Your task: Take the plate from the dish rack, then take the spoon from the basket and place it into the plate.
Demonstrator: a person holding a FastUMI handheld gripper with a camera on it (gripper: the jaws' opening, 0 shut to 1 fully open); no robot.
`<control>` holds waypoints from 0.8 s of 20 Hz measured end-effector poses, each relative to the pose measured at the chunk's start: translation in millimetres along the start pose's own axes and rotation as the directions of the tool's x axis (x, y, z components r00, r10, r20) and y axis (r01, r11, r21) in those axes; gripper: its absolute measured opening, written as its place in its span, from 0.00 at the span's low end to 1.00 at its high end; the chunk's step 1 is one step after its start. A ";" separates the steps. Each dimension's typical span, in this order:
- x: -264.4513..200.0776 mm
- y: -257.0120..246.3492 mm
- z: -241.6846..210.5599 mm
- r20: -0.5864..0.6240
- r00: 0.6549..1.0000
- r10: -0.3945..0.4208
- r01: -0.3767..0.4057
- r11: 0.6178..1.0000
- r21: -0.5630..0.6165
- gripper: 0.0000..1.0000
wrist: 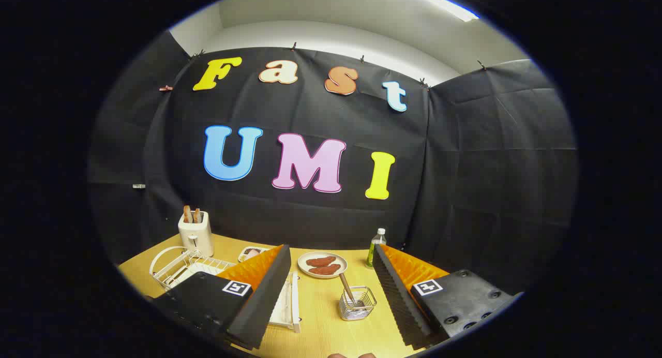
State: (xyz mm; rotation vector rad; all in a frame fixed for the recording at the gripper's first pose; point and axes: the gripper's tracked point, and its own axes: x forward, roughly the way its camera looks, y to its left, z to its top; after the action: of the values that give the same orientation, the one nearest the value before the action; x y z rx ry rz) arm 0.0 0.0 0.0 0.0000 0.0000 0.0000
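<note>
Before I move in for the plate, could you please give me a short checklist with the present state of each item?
1. Gripper open, nothing between its fingers: ok.
2. Dish rack in sight, ahead and to the left on the table: ok.
3. Plate to be taken standing in the rack: cannot tell; the left finger covers part of the rack.
4. Spoon standing in the wire basket, between the fingers and just ahead: ok.
5. Toaster behind the rack, apart from it: ok.
6. Dish of food and bottle beyond the basket, away from the rack: ok.
</note>
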 end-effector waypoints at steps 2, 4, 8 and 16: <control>0.1 0.6 -2.8 -0.008 1.000 -0.001 0.001 1.000 0.004 0.98; 1.7 2.1 -1.4 -0.006 1.000 -0.003 0.004 1.000 0.019 0.98; 4.2 6.6 -0.1 -0.009 1.000 0.006 -0.006 0.999 0.032 0.98; 6.3 6.8 -9.0 -0.044 0.999 0.022 -0.019 0.998 0.065 0.98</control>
State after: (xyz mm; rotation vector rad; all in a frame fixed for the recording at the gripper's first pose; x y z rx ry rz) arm 6.3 6.8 -9.0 0.0649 0.0452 0.0210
